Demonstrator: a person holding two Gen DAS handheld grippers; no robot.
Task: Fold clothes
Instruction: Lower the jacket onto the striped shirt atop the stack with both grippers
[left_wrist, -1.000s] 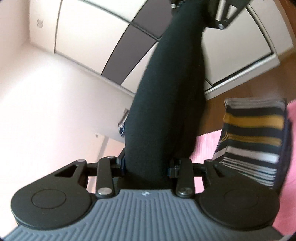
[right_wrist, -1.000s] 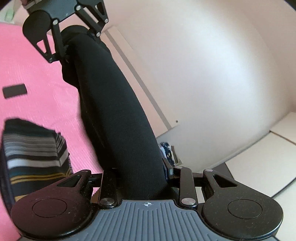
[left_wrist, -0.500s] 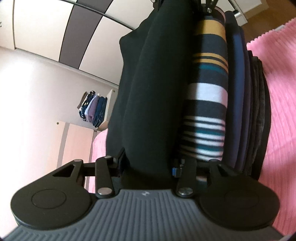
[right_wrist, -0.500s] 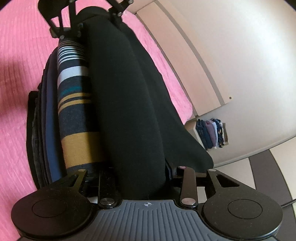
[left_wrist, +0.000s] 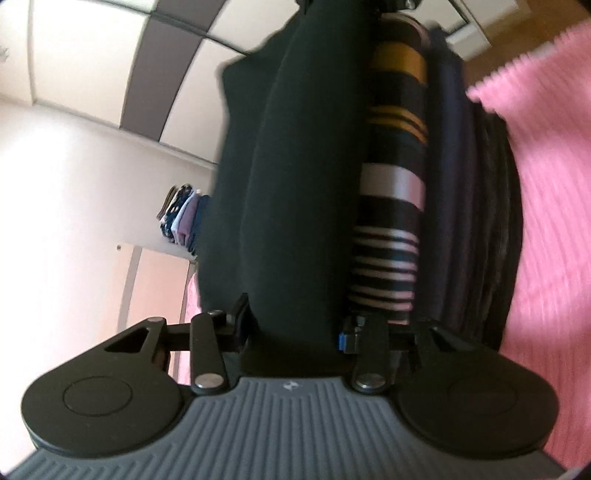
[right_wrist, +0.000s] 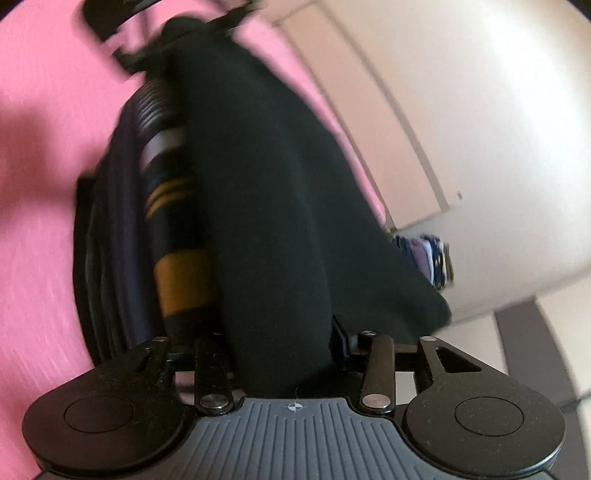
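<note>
A folded black garment (left_wrist: 295, 184) stretches between my two grippers, and both are shut on it. My left gripper (left_wrist: 295, 328) pinches one end and my right gripper (right_wrist: 284, 350) pinches the other. The black garment (right_wrist: 266, 221) rests against the top of a stack of folded clothes (left_wrist: 472, 221), directly on a striped navy, white and mustard piece (left_wrist: 395, 184). The right wrist view shows the striped piece (right_wrist: 173, 221) and the dark stack (right_wrist: 110, 240) on the left. The left gripper (right_wrist: 177, 29) appears blurred at the far end. The stack lies on a pink bedspread (left_wrist: 546, 184).
Pink bedspread (right_wrist: 44, 184) surrounds the stack. A second pile of folded blue and lilac clothes (left_wrist: 181, 218) sits on a low shelf by the wall, also visible as a pile (right_wrist: 432, 262). White and grey wardrobe doors (left_wrist: 92, 55) stand behind. A pale headboard panel (left_wrist: 155, 288) borders the bed.
Both grippers brought the black garment down from mid-air onto the striped top of the stack. Over the last half second they shifted only slightly, with motion blur.
</note>
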